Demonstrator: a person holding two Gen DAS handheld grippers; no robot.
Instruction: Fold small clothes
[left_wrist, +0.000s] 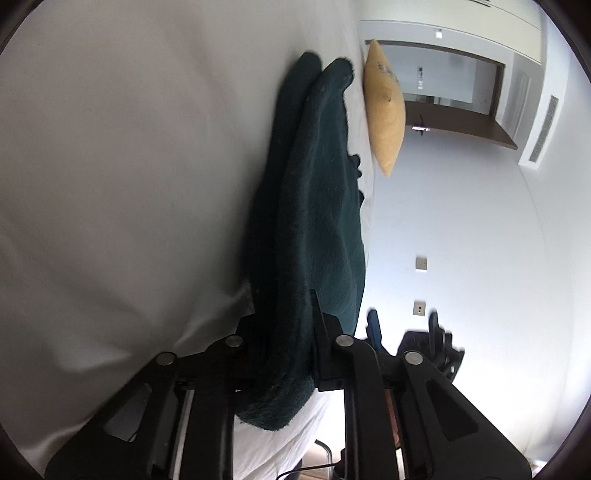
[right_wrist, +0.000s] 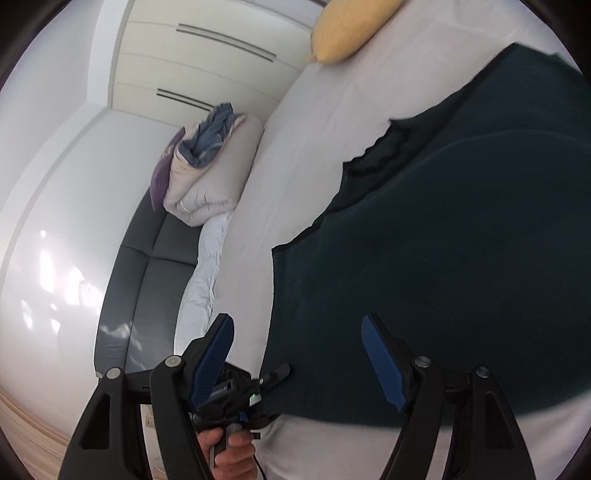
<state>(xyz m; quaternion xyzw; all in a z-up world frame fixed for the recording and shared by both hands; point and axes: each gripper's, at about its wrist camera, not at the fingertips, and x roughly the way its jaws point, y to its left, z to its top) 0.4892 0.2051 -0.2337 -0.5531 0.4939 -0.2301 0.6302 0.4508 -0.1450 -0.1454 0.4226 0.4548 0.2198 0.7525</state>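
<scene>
The white bed sheet (right_wrist: 295, 155) carried a yellow pillow (left_wrist: 384, 110) beyond the dark green garment (left_wrist: 314, 206). Left gripper (left_wrist: 284, 332) clamped its folded edge; right gripper (right_wrist: 297, 354) stood wide.

Clamping a folded dark-green garment (left_wrist: 310, 229) between closed left gripper (left_wrist: 284, 325) fingers, lying over white bed (left_wrist: 110, 166), yellow pillow (left_wrist: 384, 110) beyond.

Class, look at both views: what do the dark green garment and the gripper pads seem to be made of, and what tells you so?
Garment: looks like soft knit or fleece, matte; fuzzy nap and a looped edge show, exact fibre unclear. Pads on the right gripper: blue, ribbed, probably rubber or soft plastic; fine cross ridges show, with a slight sheen.
</scene>
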